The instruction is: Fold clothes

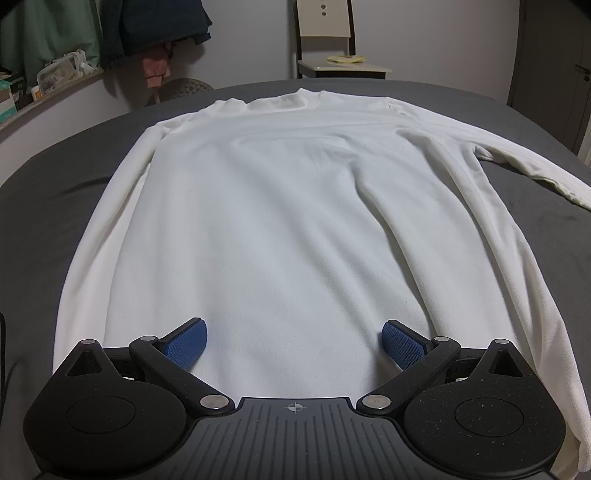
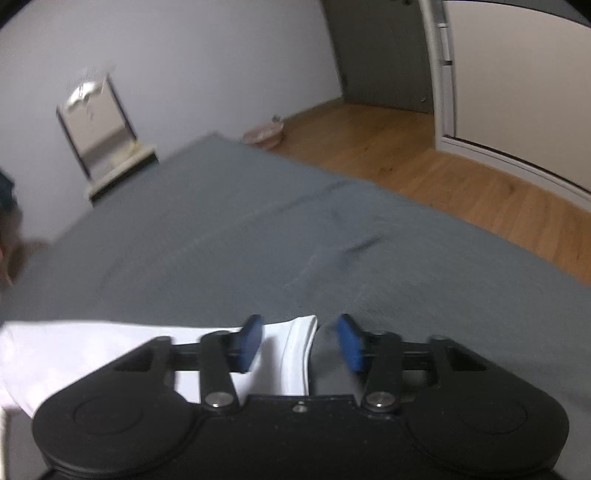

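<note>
A white long-sleeved shirt (image 1: 280, 206) lies flat on the grey bed (image 1: 55, 192), collar at the far end, one sleeve stretched out to the right. My left gripper (image 1: 294, 343) hovers over the shirt's near hem, open wide, nothing between its blue pads (image 1: 186, 343). In the right wrist view, my right gripper (image 2: 301, 341) is open over the cuff end of a white sleeve (image 2: 299, 347), which lies between the jaws. The blue pads (image 2: 251, 341) stand apart from the cloth. That view is blurred.
A chair (image 1: 325, 40) stands beyond the bed's far edge; hanging clothes (image 1: 110, 33) and a cluttered shelf (image 1: 44, 81) are at the back left. In the right wrist view, wooden floor (image 2: 424, 155) and a white door (image 2: 517, 74) lie past the grey bed (image 2: 258, 229).
</note>
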### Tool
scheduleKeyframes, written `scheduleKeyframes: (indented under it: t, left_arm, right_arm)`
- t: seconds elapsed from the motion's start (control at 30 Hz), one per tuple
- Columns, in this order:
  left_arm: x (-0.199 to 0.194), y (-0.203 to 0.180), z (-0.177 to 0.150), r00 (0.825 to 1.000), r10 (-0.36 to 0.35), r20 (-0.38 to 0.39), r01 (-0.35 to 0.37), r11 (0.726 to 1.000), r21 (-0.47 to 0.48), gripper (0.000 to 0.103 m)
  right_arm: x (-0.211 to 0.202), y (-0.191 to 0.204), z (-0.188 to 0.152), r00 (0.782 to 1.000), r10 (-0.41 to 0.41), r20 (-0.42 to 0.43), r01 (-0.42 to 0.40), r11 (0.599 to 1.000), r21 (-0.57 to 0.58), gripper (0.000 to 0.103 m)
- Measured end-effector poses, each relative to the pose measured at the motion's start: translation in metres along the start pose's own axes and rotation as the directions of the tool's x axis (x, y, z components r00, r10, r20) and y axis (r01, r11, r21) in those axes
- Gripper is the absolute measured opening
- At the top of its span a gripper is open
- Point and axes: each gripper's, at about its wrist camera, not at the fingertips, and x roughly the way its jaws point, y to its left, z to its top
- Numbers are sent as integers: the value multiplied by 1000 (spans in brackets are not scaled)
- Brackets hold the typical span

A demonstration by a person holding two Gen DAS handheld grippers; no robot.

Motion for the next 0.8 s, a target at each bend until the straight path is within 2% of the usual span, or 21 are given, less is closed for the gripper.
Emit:
scheduleKeyframes:
  t: [0.03, 0.07, 0.17, 0.27, 0.4, 0.47, 0.53, 0.57, 0.6, 0.63, 0.67, 0.73, 0.8]
  left_arm:
    - [0, 0, 0, 1000, 1, 0, -1, 1000, 0, 101]
    - [0, 0, 0, 1000, 1, 0, -1, 1000, 0, 101]
    - [0, 0, 1, 1000, 3, -1, -3, 1000, 0, 101]
    - [0, 0, 1, 1000, 3, 1, -3, 1000, 1, 101]
    - [-3, -2, 0, 1000, -12, 14, 12, 1000, 7, 101]
    - [-6, -2, 0, 999, -29, 28, 28, 1000, 6, 101]
    - [-11, -2, 1, 997, -55, 50, 55, 998, 2, 101]
    - [-15, -2, 2, 995, -76, 68, 76, 997, 0, 101]
    - [-19, -3, 4, 991, -105, 86, 105, 994, 0, 101]
    - [-25, -4, 5, 985, -142, 102, 143, 990, 3, 101]
    - [-31, -6, 7, 977, -180, 118, 180, 984, 7, 101]
    - [-45, -12, 7, 954, -267, 139, 265, 964, 28, 101]
    - [-58, -23, 4, 928, -348, 131, 341, 937, 78, 101]
  right_arm:
    - [1, 3, 1, 1000, -12, 1, 12, 1000, -29, 28]
    - [1, 6, 3, 1000, -24, 10, 25, 998, -60, 7]
    - [-9, 14, 12, 995, -14, 100, 26, 991, -128, 5]
    - [-15, 18, 24, 981, -37, 188, 62, 990, -129, 1]
    - [-1, 22, 39, 975, -68, 209, 97, 987, -129, 1]
    - [20, 31, 36, 983, -102, 152, 126, 978, -163, 2]
    - [37, 37, 27, 984, -169, 49, 175, 969, -176, 11]
    - [38, 41, 25, 978, -203, 53, 209, 963, -170, 22]
    - [31, 43, 24, 975, -208, 78, 219, 962, -165, 44]
    - [24, 46, 24, 973, -206, 106, 222, 962, -160, 55]
    - [12, 51, 24, 972, -190, 137, 212, 963, -170, 58]
    - [-17, 66, 20, 977, -129, 171, 165, 963, -213, 55]
    - [-55, 83, 7, 990, 26, 136, 9, 968, -252, 52]
